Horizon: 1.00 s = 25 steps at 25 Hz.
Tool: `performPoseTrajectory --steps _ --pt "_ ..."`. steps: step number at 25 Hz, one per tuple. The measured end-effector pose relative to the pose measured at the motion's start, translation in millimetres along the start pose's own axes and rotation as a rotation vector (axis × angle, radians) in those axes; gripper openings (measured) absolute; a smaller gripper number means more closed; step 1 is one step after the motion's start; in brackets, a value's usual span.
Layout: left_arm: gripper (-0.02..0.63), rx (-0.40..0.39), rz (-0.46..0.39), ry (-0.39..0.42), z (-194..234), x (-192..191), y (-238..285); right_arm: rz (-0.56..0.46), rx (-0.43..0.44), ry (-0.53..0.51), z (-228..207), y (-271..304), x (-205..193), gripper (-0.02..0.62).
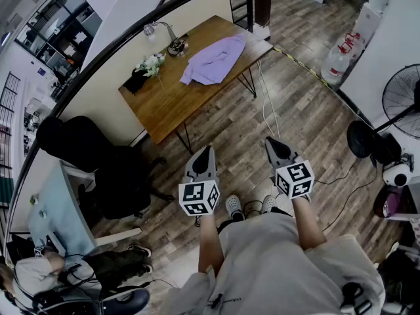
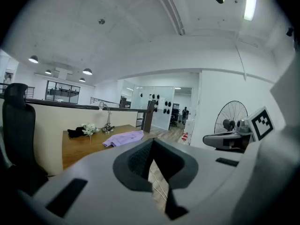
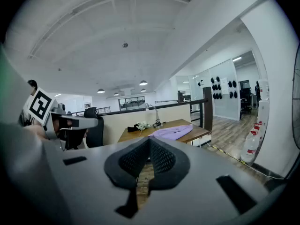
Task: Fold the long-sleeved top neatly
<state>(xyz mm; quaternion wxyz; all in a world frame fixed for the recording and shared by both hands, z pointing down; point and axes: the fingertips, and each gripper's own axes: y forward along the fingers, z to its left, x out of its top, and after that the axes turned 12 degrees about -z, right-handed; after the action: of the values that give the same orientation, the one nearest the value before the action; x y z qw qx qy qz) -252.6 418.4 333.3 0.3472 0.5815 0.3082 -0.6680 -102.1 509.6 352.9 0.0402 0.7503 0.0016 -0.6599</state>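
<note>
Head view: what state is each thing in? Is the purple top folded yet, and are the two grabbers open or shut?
purple top, not folded, lying crumpled on the wooden table.
left gripper, shut, holding nothing, not at the table.
right gripper, shut, holding nothing, not at the table.
big water bottles, upright on the floor.
fan, standing; whether it spins cannot be told.
</note>
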Motion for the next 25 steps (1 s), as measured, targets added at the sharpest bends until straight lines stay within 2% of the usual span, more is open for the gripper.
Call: performPoseTrajectory --steps 4,8,13,15,16,18,19,22,25 --pt "0.021 0.001 0.01 0.005 8 -2 -3 0.007 -0.016 0.0 8 5 -3 -0.002" --pt "0.021 0.019 -0.029 -0.045 20 3 -5 0.002 -0.086 0.012 6 7 -4 -0.003" --pt "0.026 0.037 -0.046 -0.034 43 11 -6 -0.032 -0.076 0.059 18 20 1 -0.003" --pt "0.029 0.04 -0.041 -0.03 53 11 -7 -0.028 -0.064 0.057 24 27 -1 0.052" --pt "0.033 0.038 -0.034 -0.03 58 9 -7 -0.025 -0.062 0.059 26 30 -2 0.058" --pt "0.118 0.03 -0.02 -0.03 67 6 -8 -0.025 -0.064 0.07 31 35 -5 0.065" --pt "0.13 0.027 -0.017 -0.029 72 6 -9 -0.026 -0.066 0.076 33 37 -7 0.072" --pt "0.155 0.027 -0.017 -0.032 86 5 -10 -0.017 -0.061 0.088 39 45 -13 0.107" --pt "0.163 0.048 -0.038 -0.032 99 8 -8 -0.002 -0.05 0.048 45 54 -14 0.157"
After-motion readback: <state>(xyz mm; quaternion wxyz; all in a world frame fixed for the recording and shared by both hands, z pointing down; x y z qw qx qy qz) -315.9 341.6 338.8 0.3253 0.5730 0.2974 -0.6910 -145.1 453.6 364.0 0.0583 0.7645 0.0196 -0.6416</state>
